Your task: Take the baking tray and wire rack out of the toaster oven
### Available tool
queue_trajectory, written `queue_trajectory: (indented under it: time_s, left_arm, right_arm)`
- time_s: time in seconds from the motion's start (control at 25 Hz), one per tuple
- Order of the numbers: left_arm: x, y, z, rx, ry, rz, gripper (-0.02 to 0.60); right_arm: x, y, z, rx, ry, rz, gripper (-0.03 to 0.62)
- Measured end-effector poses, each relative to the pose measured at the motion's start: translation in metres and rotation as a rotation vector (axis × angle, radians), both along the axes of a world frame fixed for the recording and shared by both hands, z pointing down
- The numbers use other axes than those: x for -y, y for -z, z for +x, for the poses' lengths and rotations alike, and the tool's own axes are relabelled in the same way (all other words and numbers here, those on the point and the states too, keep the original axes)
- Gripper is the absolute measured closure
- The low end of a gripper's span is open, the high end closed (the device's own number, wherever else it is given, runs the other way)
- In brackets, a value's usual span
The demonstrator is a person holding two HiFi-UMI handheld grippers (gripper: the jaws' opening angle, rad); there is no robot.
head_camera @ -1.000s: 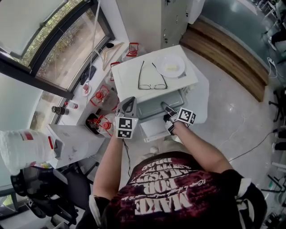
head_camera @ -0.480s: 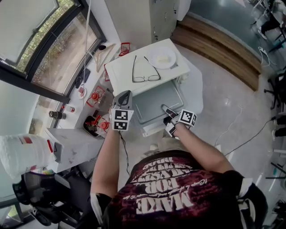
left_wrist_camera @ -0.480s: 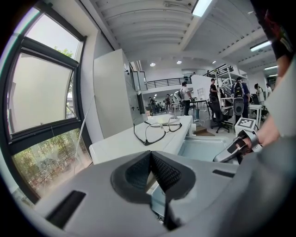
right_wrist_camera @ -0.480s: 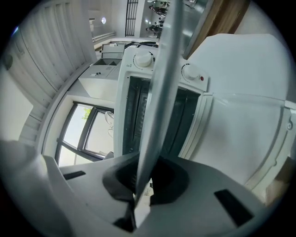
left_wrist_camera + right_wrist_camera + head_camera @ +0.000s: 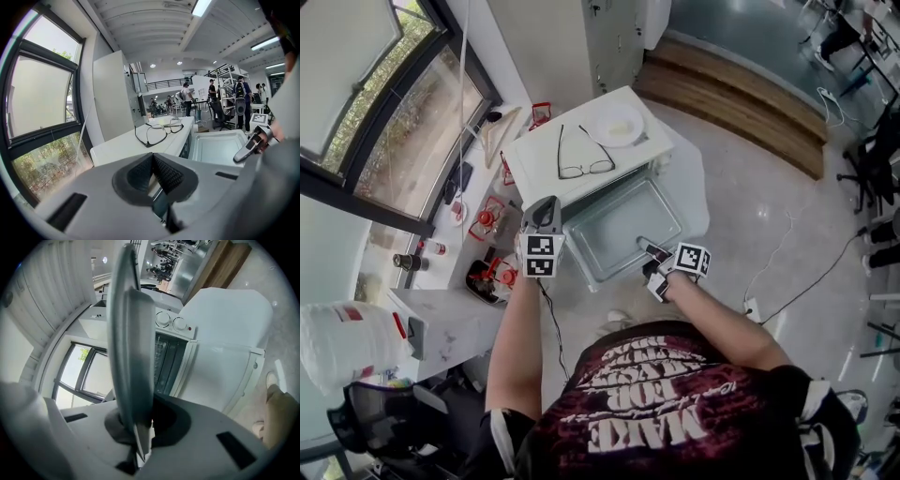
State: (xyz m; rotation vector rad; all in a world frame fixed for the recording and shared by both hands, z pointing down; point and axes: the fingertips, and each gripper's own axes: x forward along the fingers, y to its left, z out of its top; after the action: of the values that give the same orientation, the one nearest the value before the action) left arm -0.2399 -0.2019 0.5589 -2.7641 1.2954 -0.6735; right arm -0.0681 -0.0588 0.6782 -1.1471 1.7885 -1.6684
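One tray [image 5: 619, 223] rim is pinched in the just-tightened right gripper [image 5: 649, 249]; tray lies ahead, lengthwise across oven [image 5: 534, 161] front; left gripper [image 5: 546, 208] closed, empty.

White box-shaped toaster oven [image 5: 534, 161]; silver-grey metal baking tray [image 5: 623, 225]; black thin-framed glasses [image 5: 583, 153]; white round plate [image 5: 616, 125]; left claw [image 5: 546, 202] and right claw [image 5: 649, 249] grey, cubes bearing black-and-white square markers; black T-shirt [image 5: 656, 412], red-and-white lettering; pale grey floor [image 5: 750, 206].

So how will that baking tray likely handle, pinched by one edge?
Probably stiff: the baking tray looks flat and unbent though the right gripper pinches only its near rim. Held at one edge, it may tip downward. Its smooth metal looks slippery.
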Motion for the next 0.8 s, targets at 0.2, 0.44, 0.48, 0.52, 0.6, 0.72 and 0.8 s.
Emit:
queue_trajectory:
  time_s: [0.2,0.44,0.48,0.52,0.6,0.72,0.8]
  left_arm:
    - [-0.001,0.001,0.001,-0.008,0.008,-0.009,0.575]
    - [0.002,0.002,0.001,0.003,0.04,-0.005,0.575]
    - [0.003,0.001,0.001,0.008,0.05,-0.01,0.575]
    - [0.003,0.001,0.0,0.011,0.061,-0.016,0.575]
    - [0.001,0.003,-0.001,0.007,0.088,-0.023,0.575]
    - [-0.013,0.015,-0.001,-0.03,0.178,0.025,0.575]
    - [-0.036,0.019,0.008,-0.063,0.225,0.057,0.575]
  right_arm:
    - [-0.018,0.004,0.01,0.01,0.025,-0.014,0.586]
    - [-0.033,0.01,0.022,0.012,0.105,-0.009,0.586]
    - [-0.036,0.011,0.026,0.008,0.121,-0.01,0.586]
    - [-0.039,0.011,0.031,0.001,0.134,-0.014,0.586]
    - [-0.047,0.013,0.041,0.006,0.153,-0.02,0.586]
    - [-0.062,0.013,0.06,0.017,0.18,-0.038,0.586]
    - [-0.07,0.013,0.075,0.029,0.201,-0.035,0.586]
